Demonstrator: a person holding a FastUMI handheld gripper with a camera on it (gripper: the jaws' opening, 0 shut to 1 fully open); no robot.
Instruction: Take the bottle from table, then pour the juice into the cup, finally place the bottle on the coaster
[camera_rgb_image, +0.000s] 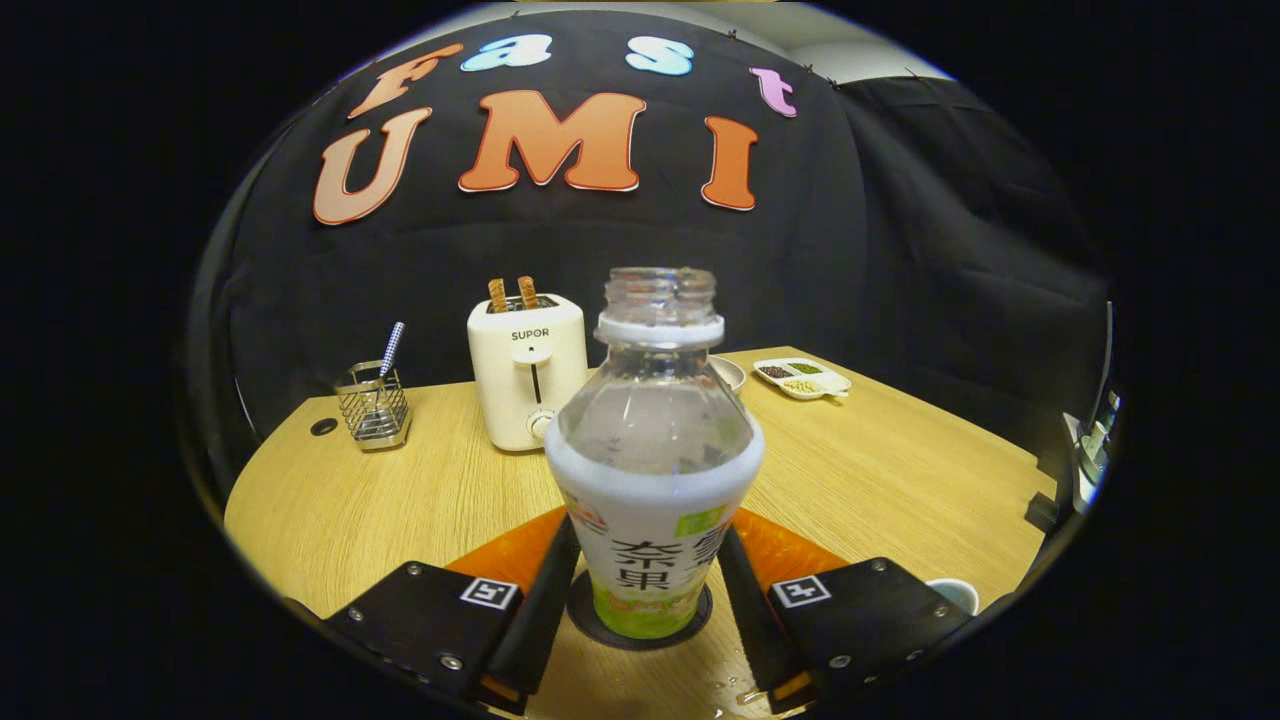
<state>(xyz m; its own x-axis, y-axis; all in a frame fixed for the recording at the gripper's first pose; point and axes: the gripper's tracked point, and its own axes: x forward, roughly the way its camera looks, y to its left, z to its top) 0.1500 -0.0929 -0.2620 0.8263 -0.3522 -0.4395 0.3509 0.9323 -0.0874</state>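
The bottle (652, 470) stands upright between my claw (643, 600) fingers, on the round coaster (640, 625). My claw hugs its sides. A cup (955, 593) sits right of my claw.

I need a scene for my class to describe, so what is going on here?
A hand-held claw has its fingers on either side of an uncapped bottle, which stands upright on a dark round coaster on the wooden table. The bottle looks nearly empty. A cup's rim peeks out beside the claw; a toaster stands beyond.
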